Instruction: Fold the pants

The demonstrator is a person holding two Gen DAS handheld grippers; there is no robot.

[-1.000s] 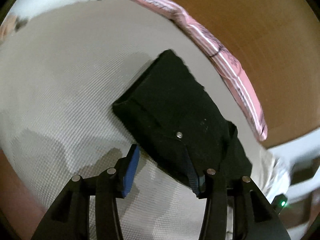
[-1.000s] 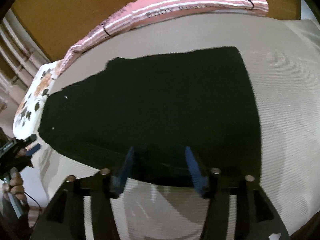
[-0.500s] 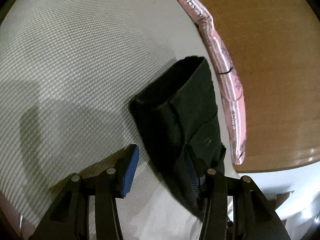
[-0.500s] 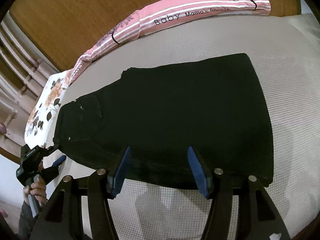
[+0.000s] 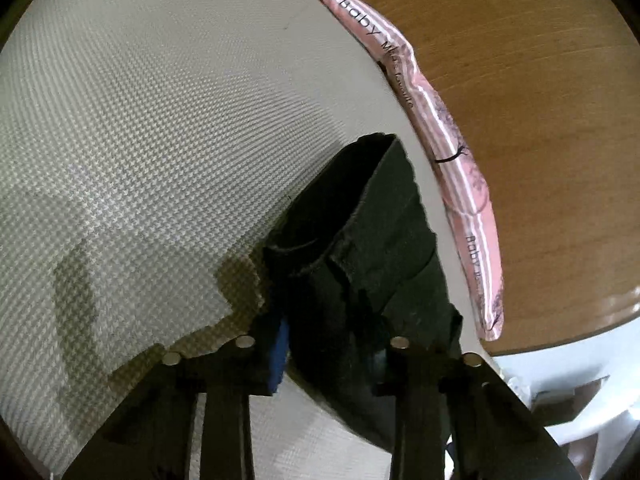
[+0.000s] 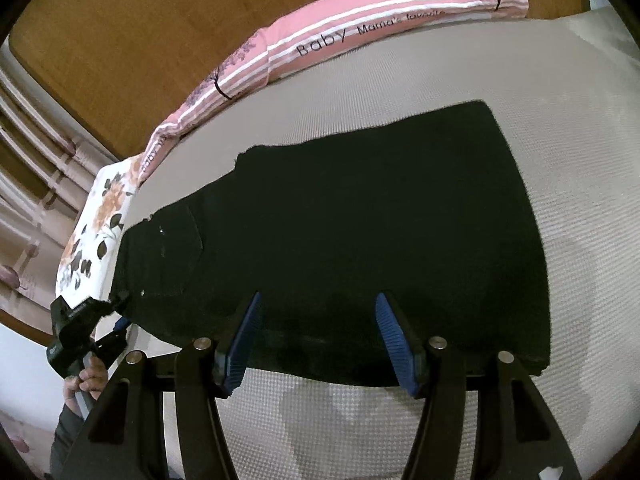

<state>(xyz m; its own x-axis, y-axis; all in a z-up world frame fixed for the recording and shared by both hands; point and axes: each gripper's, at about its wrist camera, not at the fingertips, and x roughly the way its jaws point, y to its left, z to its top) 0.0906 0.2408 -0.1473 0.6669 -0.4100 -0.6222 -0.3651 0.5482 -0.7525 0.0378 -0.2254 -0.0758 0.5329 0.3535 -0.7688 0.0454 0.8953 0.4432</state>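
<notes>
Closing on the waistband of the pants (image 5: 360, 264), the left gripper (image 5: 332, 344) should pinch both layers firmly; right gripper (image 6: 320, 340) jaws gape empty.

The bed (image 6: 400, 80) is covered in a pale woven sheet with a fine waffle texture. Black pants (image 6: 360, 220) lie flat across it, just ahead of the right claw (image 6: 318, 340) — waist end off to that claw's left, near the edge of the bed. Beyond the pants, along the far edge against the wooden headboard (image 6: 140, 40), lies a long pink striped pillow (image 6: 360, 28). A floral pillow (image 6: 96, 220) sits farther left of it — at the corner.
</notes>
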